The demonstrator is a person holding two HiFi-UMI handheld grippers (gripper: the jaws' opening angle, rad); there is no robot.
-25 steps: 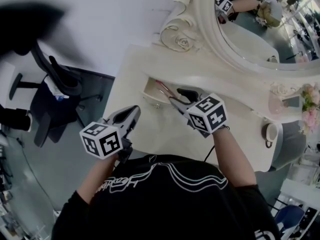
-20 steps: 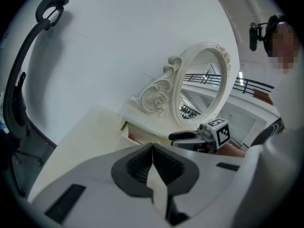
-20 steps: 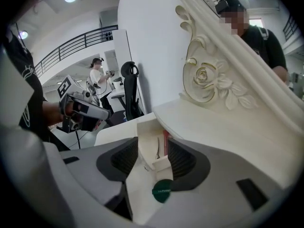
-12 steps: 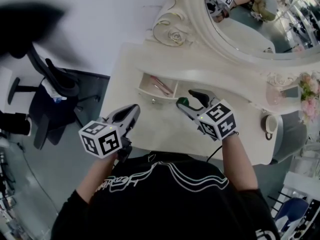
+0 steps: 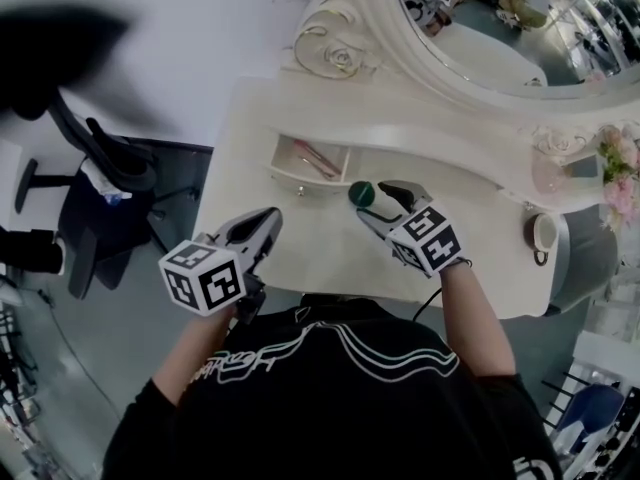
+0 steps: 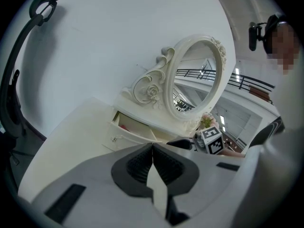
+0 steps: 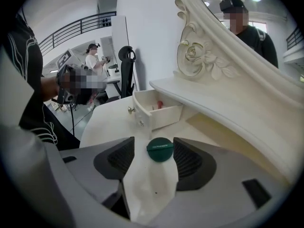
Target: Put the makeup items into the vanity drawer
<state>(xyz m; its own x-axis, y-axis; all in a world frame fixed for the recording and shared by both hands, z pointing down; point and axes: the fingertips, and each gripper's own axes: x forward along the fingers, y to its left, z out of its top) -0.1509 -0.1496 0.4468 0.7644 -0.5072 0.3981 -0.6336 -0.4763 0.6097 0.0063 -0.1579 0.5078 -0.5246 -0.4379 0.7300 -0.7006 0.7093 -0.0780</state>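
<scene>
A small round dark-green compact (image 5: 360, 193) (image 7: 160, 149) lies on the white vanity top (image 5: 300, 253), just right of the open drawer (image 5: 285, 171) (image 7: 167, 117). Pink and red makeup sticks (image 5: 316, 157) lie inside the drawer. My right gripper (image 5: 374, 198) (image 7: 155, 155) stands round the compact with its jaws opening; a gap shows on each side, so the pads do not press on it. My left gripper (image 5: 266, 222) (image 6: 152, 161) hovers over the vanity's front left edge, shut and empty.
An ornate oval mirror (image 5: 480, 38) rises at the back of the vanity. At the right end stand a white cup (image 5: 541, 236), a pink dish and flowers (image 5: 620, 173). A black office chair (image 5: 105, 158) stands on the floor to the left.
My right gripper has drawn back from the open drawer to the right, and its jaws have spread. The green compact now shows between them. The left gripper has not moved.
</scene>
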